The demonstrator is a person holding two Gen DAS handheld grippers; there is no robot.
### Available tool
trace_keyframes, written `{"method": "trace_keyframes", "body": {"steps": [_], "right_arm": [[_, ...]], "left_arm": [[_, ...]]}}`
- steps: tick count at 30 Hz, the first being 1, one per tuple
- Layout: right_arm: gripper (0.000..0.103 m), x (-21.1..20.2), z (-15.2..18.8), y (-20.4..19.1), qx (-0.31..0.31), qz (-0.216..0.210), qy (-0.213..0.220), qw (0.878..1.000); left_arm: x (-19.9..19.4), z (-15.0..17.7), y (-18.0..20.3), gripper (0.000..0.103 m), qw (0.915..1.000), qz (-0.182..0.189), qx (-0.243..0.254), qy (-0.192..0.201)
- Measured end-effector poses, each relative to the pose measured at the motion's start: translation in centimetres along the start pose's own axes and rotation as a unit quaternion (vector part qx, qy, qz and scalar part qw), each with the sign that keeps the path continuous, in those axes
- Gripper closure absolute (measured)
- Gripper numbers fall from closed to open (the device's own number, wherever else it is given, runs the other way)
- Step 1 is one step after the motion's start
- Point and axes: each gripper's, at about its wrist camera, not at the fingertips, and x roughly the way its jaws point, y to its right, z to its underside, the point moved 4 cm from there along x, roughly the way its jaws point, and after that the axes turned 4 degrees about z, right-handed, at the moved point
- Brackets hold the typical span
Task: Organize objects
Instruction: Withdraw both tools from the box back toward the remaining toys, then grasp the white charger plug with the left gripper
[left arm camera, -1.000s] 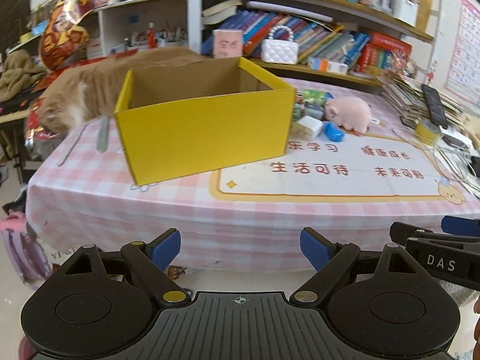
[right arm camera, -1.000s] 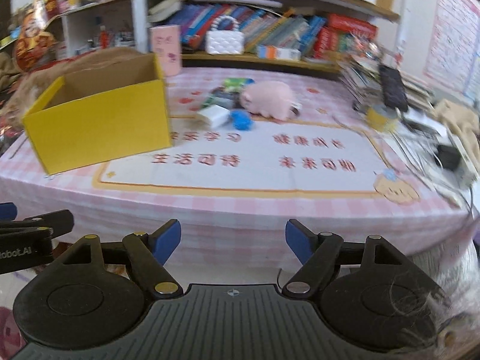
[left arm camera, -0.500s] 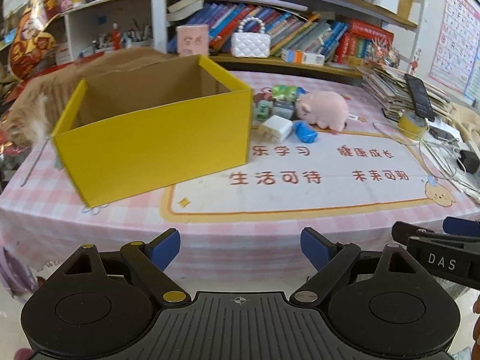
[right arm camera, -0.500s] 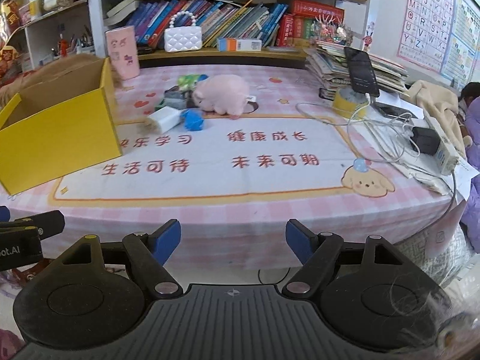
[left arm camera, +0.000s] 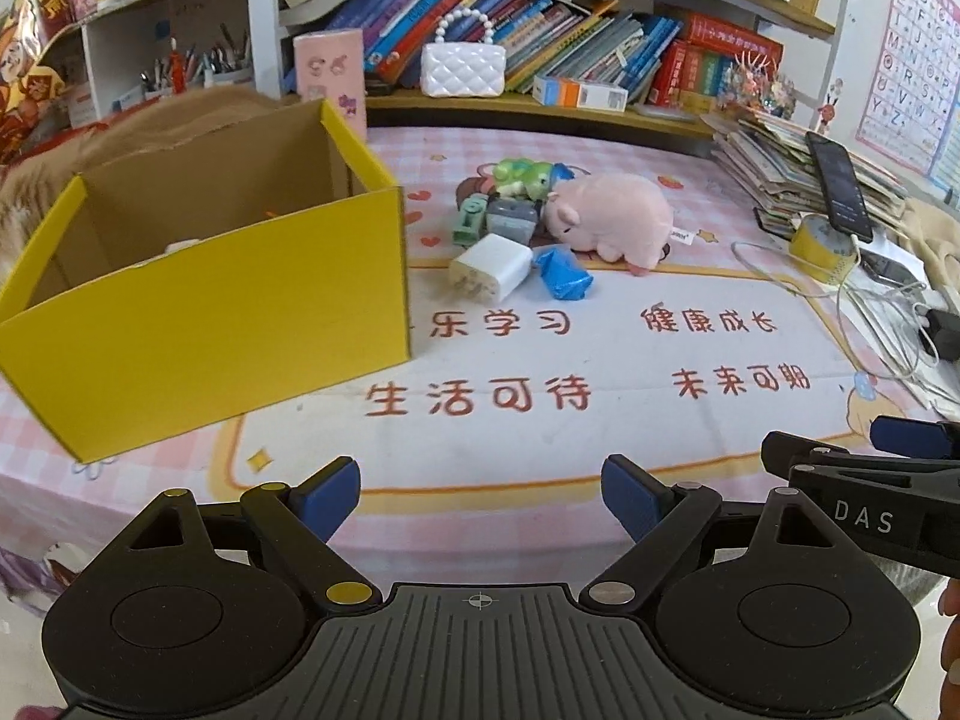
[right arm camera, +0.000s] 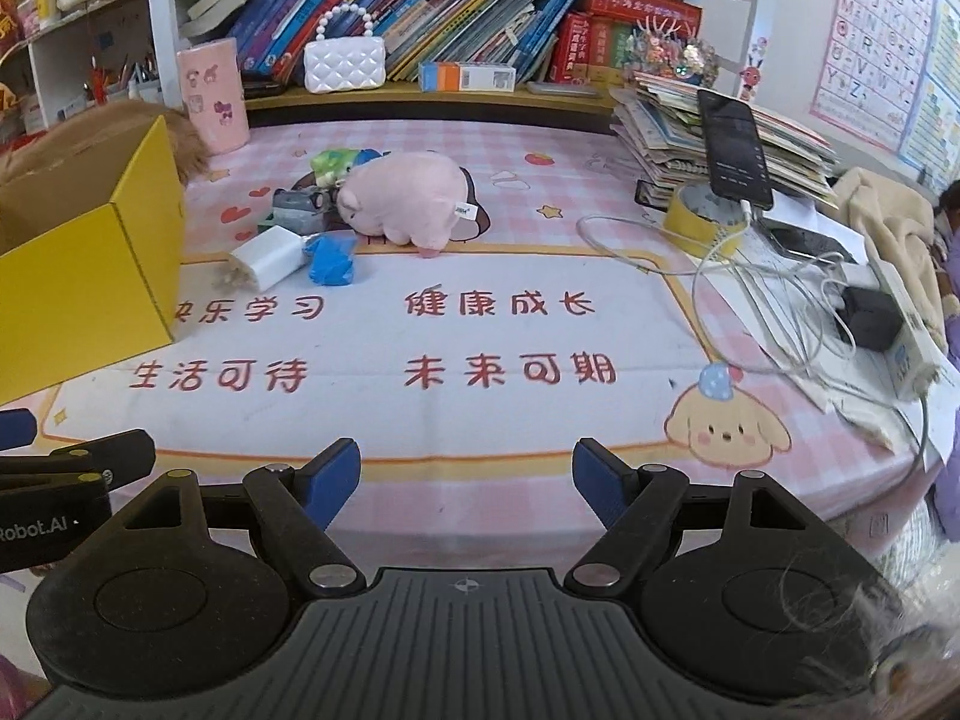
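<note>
An open yellow cardboard box [left arm camera: 228, 324] [right arm camera: 84, 276] stands at the left of the pink checked table. Beside it lies a small pile: a pink plush pig [left arm camera: 612, 213] [right arm camera: 402, 201], a white charger block [left arm camera: 492, 267] [right arm camera: 270, 255], a crumpled blue piece [left arm camera: 561, 279] [right arm camera: 330, 261], a green toy [left arm camera: 522, 174] [right arm camera: 336, 162] and grey and green blocks [left arm camera: 510, 219]. My left gripper [left arm camera: 480, 495] hangs open over the table's near edge, nothing between its fingers. My right gripper [right arm camera: 465, 480] is open too, to the right of the left one, well short of the pile.
A stack of books with a phone [right arm camera: 735, 150] on it, a yellow tape roll [right arm camera: 702, 219], cables [right arm camera: 768, 300] and a power strip crowd the table's right side. A bookshelf [right arm camera: 456, 18] runs along the back. A furry animal [left arm camera: 198, 114] lies behind the box.
Both views have swung rightward and closer to the table; the box has slid toward the left of each view and the pile now looks nearer. Both grippers stay open.
</note>
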Motion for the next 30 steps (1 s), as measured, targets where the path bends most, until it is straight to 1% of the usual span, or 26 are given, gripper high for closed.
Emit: {"method": "trace_keyframes", "body": {"steps": [7,12,16,18,20,21,22,24,26,30], "right_arm": [[0.027,2.7,-1.7,1.3,-0.014,-0.012,-0.012,1.000],[0.027,4.4,-3.0,2.2,-0.018,-0.026,-0.012,0.999],[0.027,5.7,-4.4,3.0,-0.009,-0.044,-0.006,0.999],[0.028,6.2,-5.2,3.5,-0.002,-0.054,0.002,0.999],[0.030,6.6,-5.9,3.9,0.003,-0.060,0.012,0.998],[0.030,6.8,-6.2,4.0,0.004,-0.062,0.017,0.998],[0.031,7.0,-6.6,4.2,0.005,-0.065,0.022,0.998],[0.042,7.4,-7.2,4.5,0.006,-0.071,0.029,0.997],[0.046,7.9,-7.7,4.8,0.006,-0.078,0.032,0.996],[0.047,9.2,-8.9,5.1,0.006,-0.086,0.036,0.996]], "left_arm": [[2.6,-1.6,1.6,0.013,0.9999,-0.003,-0.009,-0.010],[4.1,-2.9,2.5,0.013,0.9997,-0.017,-0.013,-0.009],[4.9,-4.2,2.9,0.013,0.9995,-0.024,-0.023,0.000],[5.4,-4.9,3.1,0.015,0.9988,-0.037,-0.030,0.010],[6.0,-5.6,3.4,0.019,0.9982,-0.045,-0.037,0.016],[6.3,-6.0,3.6,0.027,0.9980,-0.046,-0.039,0.018],[6.5,-6.3,3.9,0.037,0.9979,-0.049,-0.040,0.019],[7.1,-6.8,4.2,0.050,0.9976,-0.054,-0.038,0.021],[7.8,-7.4,4.4,0.052,0.9969,-0.064,-0.039,0.023],[9.5,-8.6,4.3,0.053,0.9947,-0.087,-0.047,0.027]]}}
